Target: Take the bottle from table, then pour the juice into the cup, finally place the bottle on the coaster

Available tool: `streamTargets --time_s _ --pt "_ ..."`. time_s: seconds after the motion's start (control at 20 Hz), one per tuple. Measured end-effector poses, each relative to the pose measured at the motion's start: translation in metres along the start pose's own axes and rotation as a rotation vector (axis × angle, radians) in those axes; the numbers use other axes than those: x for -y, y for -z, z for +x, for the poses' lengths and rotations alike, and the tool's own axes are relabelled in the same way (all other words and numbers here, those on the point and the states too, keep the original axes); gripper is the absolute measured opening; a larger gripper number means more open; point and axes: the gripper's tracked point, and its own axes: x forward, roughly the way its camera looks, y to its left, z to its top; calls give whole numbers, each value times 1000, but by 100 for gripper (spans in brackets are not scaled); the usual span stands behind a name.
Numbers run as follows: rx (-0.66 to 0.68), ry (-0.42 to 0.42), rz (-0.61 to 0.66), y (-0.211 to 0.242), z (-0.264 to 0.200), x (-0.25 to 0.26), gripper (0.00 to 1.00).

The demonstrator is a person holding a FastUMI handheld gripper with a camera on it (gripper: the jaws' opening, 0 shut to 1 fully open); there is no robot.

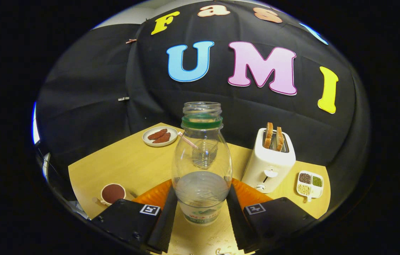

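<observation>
Bottle upright between tongs
Clear plastic, uncapped, green neck ring, part-filled with pale liquid; both fingers press its lower sides; orange coaster behind, on desk.

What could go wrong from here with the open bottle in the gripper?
1. The bottle has no cap and still holds liquid, so tilting it early may spill on the table.
2. The gripper holds it low near the base, so the bottle may tip.
3. The toaster stands close and could be bumped.

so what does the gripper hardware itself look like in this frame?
The gripper has two flat, ribbed fingers, each running back into a blocky black housing. Each housing carries a square black-and-white fiducial tag on top, and small screws show on the left housing.
</observation>
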Motion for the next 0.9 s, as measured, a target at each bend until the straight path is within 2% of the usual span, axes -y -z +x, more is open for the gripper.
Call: streamTargets --time_s 0.25,0.7,0.9 --pt "69 -35 8 2 24 -6 72" --pt "80 12 -77 34 73 5 73" --pt "74 29 -63 46 84 7 74"
